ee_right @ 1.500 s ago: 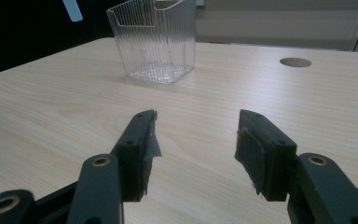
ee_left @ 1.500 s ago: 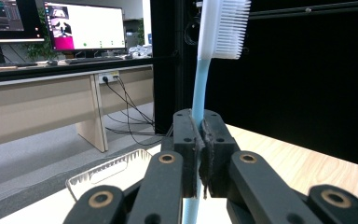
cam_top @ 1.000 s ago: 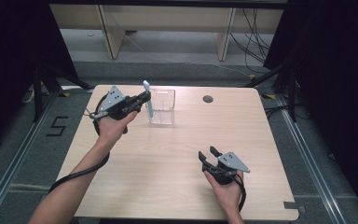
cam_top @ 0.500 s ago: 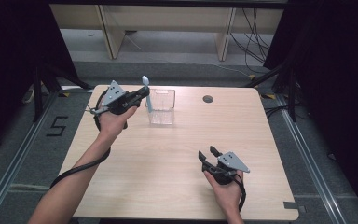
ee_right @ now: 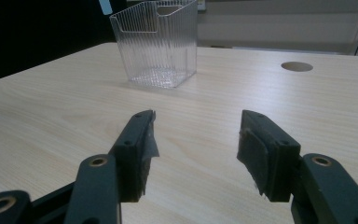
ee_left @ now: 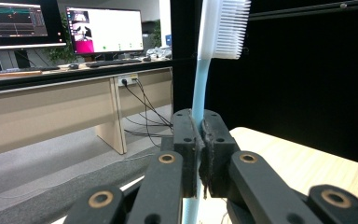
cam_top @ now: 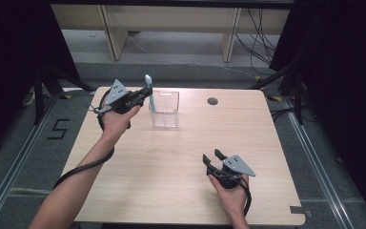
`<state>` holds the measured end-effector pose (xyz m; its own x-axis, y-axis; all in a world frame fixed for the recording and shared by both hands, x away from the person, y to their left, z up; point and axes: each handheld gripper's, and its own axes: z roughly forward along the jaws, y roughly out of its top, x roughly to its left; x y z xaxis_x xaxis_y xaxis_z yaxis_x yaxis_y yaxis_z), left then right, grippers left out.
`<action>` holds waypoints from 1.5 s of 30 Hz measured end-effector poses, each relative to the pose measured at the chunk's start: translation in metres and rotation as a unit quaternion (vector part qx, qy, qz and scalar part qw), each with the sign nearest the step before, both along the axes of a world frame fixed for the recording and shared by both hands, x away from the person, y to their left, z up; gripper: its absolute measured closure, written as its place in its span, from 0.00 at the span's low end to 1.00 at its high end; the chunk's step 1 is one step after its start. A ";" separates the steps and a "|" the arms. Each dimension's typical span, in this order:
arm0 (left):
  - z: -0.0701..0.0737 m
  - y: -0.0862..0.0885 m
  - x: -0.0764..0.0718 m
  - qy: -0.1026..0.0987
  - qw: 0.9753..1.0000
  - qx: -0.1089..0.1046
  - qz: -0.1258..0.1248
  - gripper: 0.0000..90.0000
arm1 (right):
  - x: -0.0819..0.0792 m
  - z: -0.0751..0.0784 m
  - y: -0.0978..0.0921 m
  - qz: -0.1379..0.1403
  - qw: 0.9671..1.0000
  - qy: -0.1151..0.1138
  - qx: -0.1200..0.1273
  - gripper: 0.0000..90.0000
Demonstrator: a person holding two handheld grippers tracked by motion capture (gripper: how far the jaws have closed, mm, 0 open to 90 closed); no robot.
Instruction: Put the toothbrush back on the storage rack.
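Two grippers work over the wooden table (cam_top: 138,171). At the upper left of the high view, the left gripper (cam_top: 140,98) is clamped tight on the pale blue handle of a toothbrush (cam_top: 148,89), which stands nearly upright with its white bristle head on top, just beside the left wall of the clear ribbed container (cam_top: 165,109) at upper centre. Right of that is a round hole (cam_top: 213,101) in the tabletop. At the lower right, the right gripper (cam_top: 213,158) rests with its jaws wide apart, holding nothing.
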<state>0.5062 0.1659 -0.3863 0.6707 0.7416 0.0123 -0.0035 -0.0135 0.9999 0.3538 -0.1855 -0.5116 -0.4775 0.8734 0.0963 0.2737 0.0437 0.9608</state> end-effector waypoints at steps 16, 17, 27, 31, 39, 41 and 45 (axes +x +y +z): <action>0.008 -0.003 0.010 -0.008 1.000 0.002 0.005 0.95 | 0.000 0.000 0.001 0.001 1.000 0.003 0.005 0.51; 0.007 -0.002 0.011 -0.007 1.000 0.003 0.007 0.95 | 0.000 0.000 0.001 0.001 1.000 0.003 0.005 0.51; 0.004 0.003 0.018 0.001 1.000 -0.004 0.017 0.95 | 0.000 0.000 0.001 -0.003 1.000 -0.003 0.000 0.51; 0.001 0.004 0.021 0.003 1.000 -0.001 0.022 0.95 | 0.000 0.000 0.001 0.000 1.000 0.001 0.002 0.51; -0.003 0.002 0.024 0.004 1.000 0.004 0.025 0.95 | 0.000 -0.001 0.002 0.006 1.000 0.006 0.008 0.51; -0.004 0.002 0.025 0.005 1.000 0.003 0.026 0.95 | 0.000 -0.001 0.003 0.004 1.000 0.005 0.008 0.51; -0.005 0.003 0.026 0.009 1.000 0.003 0.026 0.95 | 0.000 -0.001 0.002 0.000 1.000 0.000 -0.002 0.51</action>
<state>0.5317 0.1685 -0.3916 0.6308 0.7759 0.0052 0.0150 -0.0189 0.9997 0.3538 -0.1835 -0.5127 -0.4766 0.8741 0.0938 0.2742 0.0465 0.9605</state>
